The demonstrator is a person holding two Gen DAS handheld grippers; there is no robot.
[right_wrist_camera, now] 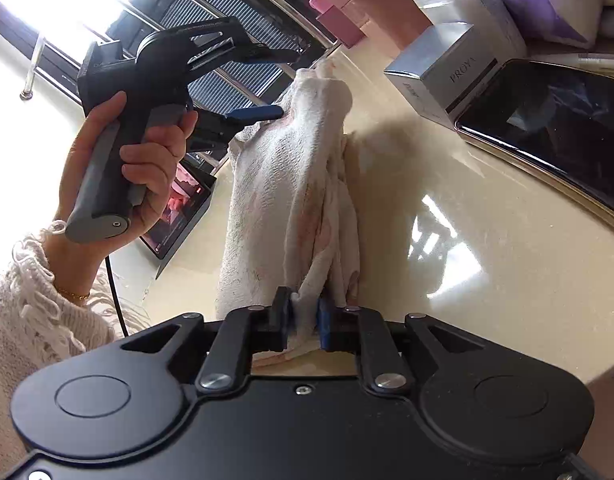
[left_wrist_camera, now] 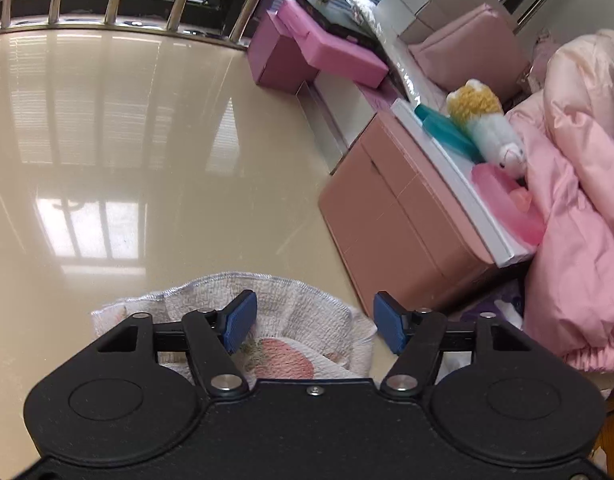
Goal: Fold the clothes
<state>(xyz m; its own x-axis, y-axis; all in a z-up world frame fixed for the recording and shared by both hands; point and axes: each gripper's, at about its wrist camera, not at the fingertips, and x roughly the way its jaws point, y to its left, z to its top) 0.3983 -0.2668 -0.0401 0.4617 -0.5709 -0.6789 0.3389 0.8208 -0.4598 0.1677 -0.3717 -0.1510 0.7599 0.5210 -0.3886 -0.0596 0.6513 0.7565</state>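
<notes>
— Pinching what, exactly?
— Right gripper [right_wrist_camera: 303, 316] clamps the near end of the white crinkled cotton garment with pink print [right_wrist_camera: 291, 184], draped ahead.
— Left gripper [left_wrist_camera: 315, 324]?
— Spread wide around the far end. Light, limp; grab hems.

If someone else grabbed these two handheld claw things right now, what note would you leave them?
Right gripper: jaws shut on the near end of the white cloth, which is bunched lengthwise and partly lifted over the cream table.
Left gripper: jaws open at the cloth's far end, nothing pinched.
Done: cloth gathered, no neat fold visible yet.
Left: grip the far end, spread the cloth flat, fold it.
Nearby: phone and silver boxes; keep the cloth off them.
</notes>
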